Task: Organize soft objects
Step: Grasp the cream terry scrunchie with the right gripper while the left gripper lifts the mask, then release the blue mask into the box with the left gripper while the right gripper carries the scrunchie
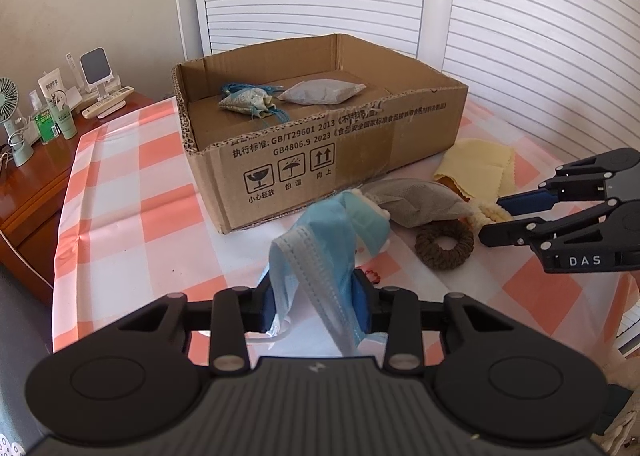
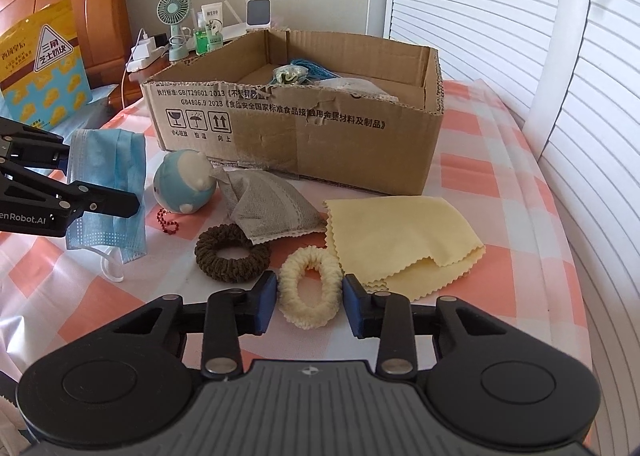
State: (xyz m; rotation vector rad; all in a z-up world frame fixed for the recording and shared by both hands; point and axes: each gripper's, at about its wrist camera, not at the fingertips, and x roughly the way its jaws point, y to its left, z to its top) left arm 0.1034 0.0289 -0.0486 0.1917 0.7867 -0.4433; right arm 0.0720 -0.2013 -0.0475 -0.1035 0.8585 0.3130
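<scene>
My left gripper (image 1: 318, 306) is shut on a blue face mask (image 1: 316, 256) and holds it above the checked cloth, in front of the cardboard box (image 1: 320, 160); the mask also shows in the right wrist view (image 2: 108, 184). The box holds a tasselled pouch (image 1: 248, 100) and a grey sachet (image 1: 320, 90). My right gripper (image 2: 310, 306) is open, its fingers either side of a cream scrunchie (image 2: 310, 292) lying on the cloth. Beside it lie a brown scrunchie (image 2: 232, 254), a grey sachet (image 2: 268, 204), a yellow cloth (image 2: 400, 236) and a blue round plush (image 2: 184, 180).
A wooden bedside table (image 1: 40, 176) at the left carries a small fan (image 2: 174, 16), bottles and remotes. A yellow and blue bag (image 2: 40, 68) leans against the headboard. White louvred doors (image 2: 480, 16) stand behind and to the right. The bed edge curves off at the right.
</scene>
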